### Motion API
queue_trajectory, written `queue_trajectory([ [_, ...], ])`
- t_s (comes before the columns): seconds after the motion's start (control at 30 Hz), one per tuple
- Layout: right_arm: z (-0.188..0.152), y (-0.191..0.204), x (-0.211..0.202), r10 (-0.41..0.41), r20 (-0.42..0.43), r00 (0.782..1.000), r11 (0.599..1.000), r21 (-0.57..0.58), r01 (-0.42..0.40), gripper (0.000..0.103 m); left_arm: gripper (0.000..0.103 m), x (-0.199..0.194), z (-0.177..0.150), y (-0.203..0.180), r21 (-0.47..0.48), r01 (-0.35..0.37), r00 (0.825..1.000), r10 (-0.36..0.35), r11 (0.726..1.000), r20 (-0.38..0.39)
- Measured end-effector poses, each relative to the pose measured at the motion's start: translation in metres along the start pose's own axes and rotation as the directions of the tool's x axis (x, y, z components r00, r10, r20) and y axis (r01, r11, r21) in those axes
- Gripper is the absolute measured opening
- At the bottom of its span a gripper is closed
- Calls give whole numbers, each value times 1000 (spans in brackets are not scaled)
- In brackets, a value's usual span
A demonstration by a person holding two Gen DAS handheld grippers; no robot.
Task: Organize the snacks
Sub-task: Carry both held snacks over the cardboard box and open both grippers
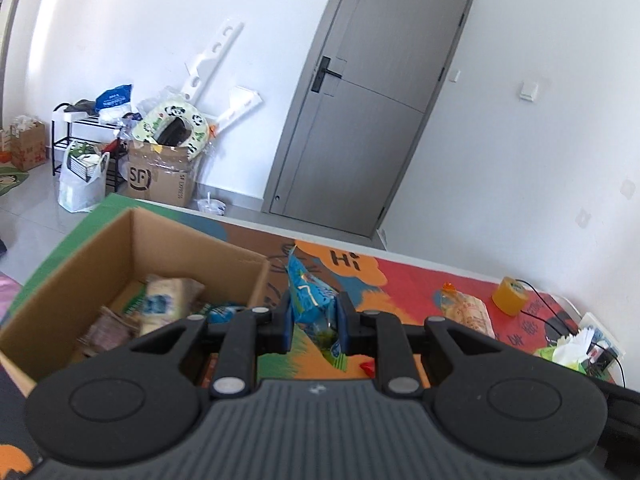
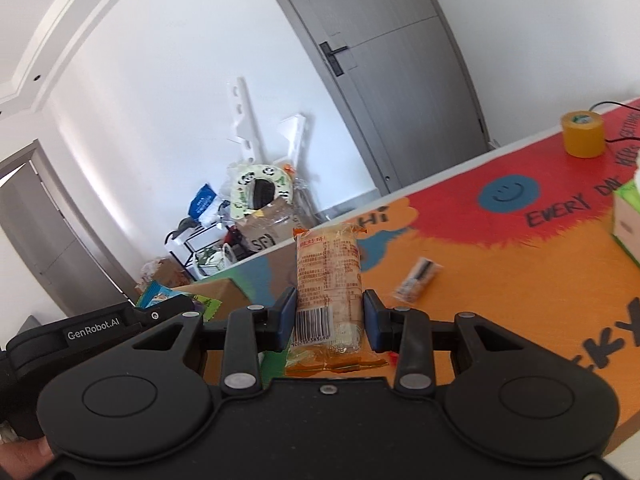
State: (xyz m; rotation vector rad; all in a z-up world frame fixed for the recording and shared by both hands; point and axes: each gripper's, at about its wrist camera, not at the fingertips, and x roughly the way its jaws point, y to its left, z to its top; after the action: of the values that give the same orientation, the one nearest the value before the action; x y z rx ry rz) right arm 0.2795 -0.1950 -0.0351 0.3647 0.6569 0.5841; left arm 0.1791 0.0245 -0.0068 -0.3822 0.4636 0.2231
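Observation:
My left gripper (image 1: 314, 326) is shut on a blue snack packet (image 1: 310, 300), held above the colourful table mat just right of an open cardboard box (image 1: 180, 240). Several snack packs (image 1: 166, 302) lie inside the box. My right gripper (image 2: 329, 318) is shut on an orange wrapped cake packet (image 2: 329, 276) with a barcode, lifted over the mat. The left gripper's body (image 2: 92, 328) and the box's corner (image 2: 218, 292) show at the lower left of the right wrist view. Another wrapped snack (image 1: 466, 308) lies on the mat in the left wrist view, and a small dark-and-white packet (image 2: 418, 278) in the right.
A yellow tape roll (image 2: 582, 134) with a black cable stands near the table's far edge. A green tissue box (image 2: 628, 216) sits at the right. Beyond the table are a grey door (image 1: 372, 100), a shoe rack and piled boxes (image 1: 160, 176) on the floor.

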Motion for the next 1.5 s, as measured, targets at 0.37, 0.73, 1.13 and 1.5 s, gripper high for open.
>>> queue_trajectory([
  [0.37,-9,44,15,60,-21,998,997,-46,-61,36,20,-16,15,58,-66,-73,997,75,995,29],
  [0.73,-16,95,45,112,-69,991,989,-85,-118,36,20,-16,19,113,-117,-119,993,120,986,-1],
  [1.13,-24,138,82,121,-123,985,983,-123,-137,36,37,-17,23,151,-162,-136,990,127,977,-64],
  [1.5,-32,177,111,138,-171,976,976,-146,-163,36,43,-25,38,180,-202,-149,989,147,968,-28],
])
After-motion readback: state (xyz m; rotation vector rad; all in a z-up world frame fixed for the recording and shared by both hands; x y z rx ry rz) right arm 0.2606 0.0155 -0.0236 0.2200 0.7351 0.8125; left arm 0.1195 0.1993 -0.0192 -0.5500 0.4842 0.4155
